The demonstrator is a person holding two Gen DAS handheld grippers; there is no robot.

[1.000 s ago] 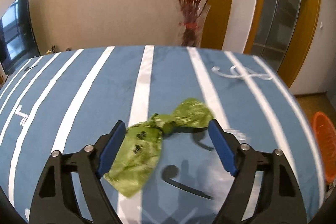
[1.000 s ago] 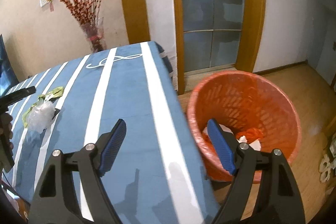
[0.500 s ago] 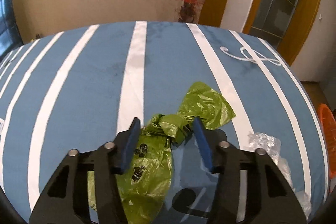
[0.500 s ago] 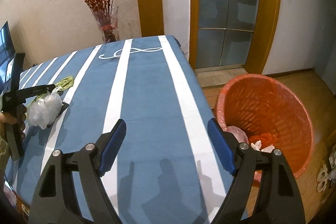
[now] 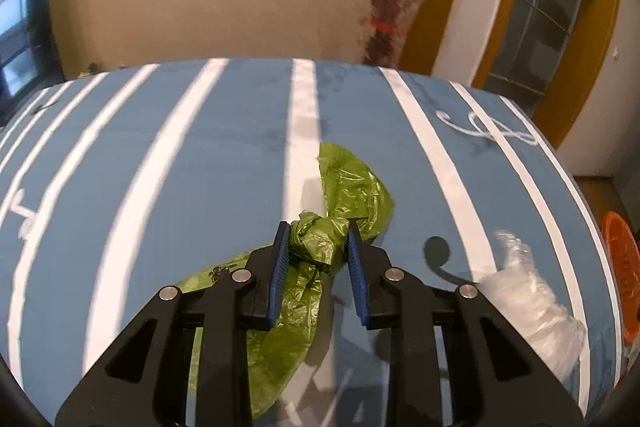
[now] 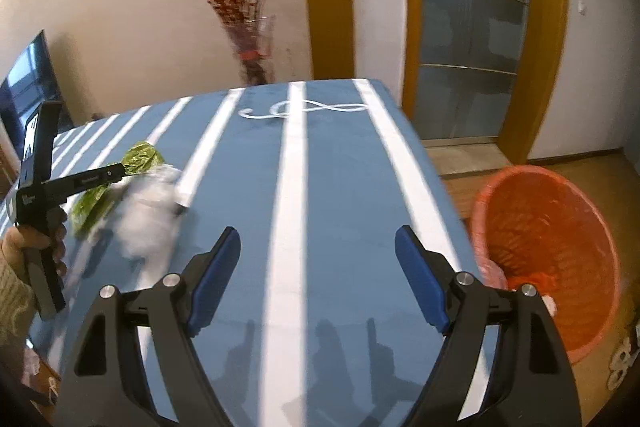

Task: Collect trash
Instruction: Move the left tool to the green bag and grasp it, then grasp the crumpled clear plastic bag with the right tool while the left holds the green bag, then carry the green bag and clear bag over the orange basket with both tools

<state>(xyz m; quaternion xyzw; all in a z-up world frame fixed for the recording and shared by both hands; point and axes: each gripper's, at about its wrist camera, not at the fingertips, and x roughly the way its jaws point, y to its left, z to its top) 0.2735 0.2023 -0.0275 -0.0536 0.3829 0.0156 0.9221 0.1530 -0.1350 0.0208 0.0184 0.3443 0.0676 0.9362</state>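
L tool [image 5: 316, 239] just closed on green bag's [image 5: 352, 187] knot; bag lies front-to-back.

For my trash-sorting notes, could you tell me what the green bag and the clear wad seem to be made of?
Green bag: thin glossy plastic film, judging by its translucent crinkles. Clear wad: likely crumpled transparent plastic wrap, blurred.

No lettering can be read anywhere in either view. Small pale marks sit on the arm and body of the left gripper [image 6: 116, 174] in the right wrist view, and dark printed marks show on the green plastic bag [image 5: 316, 243] in the left wrist view, all too small or blurred to make out. White scroll motifs on the blue striped tablecloth [image 5: 200, 163] are ornament, not writing.
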